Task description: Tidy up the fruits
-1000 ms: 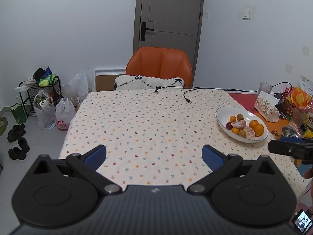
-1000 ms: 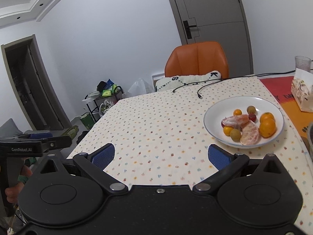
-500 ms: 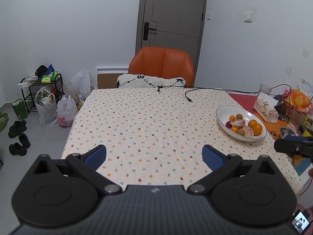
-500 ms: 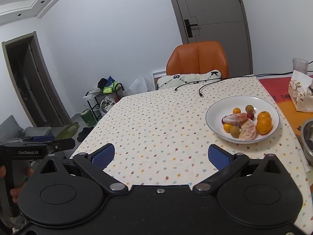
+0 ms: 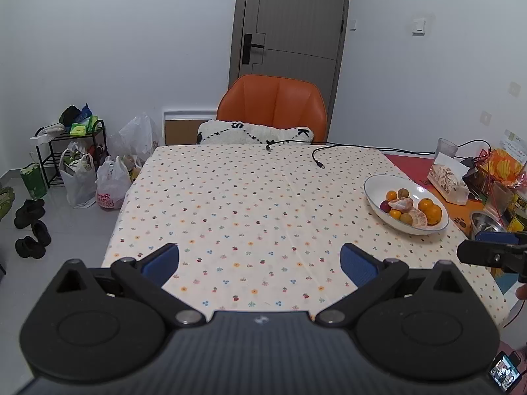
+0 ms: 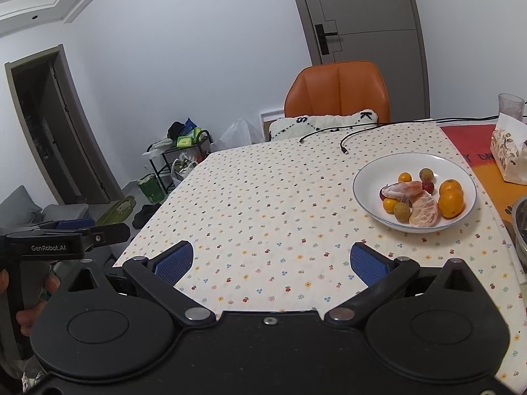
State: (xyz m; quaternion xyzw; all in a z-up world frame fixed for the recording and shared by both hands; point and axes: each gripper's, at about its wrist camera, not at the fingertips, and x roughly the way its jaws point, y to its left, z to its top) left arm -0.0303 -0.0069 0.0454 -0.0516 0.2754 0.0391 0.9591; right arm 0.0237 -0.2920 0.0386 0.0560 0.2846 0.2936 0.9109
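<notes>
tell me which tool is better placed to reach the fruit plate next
Right, probably. The right tool, open and empty, has the plate just ahead to its right; from the left tool, also open, the plate sits farther off to the side.

Fruits point(image 6: 425, 197) in bowl point(image 6: 365, 177), table point(image 6: 263, 197) right

White walls enclose a room where an orange chair point(image 5: 272, 105) stands at 12 o'clock before a grey door point(image 5: 291, 23); a black shelf rack point(image 5: 74, 151) and plastic bags point(image 5: 112, 181) crowd the grey floor point(image 5: 59, 247) at 9 o'clock.
</notes>
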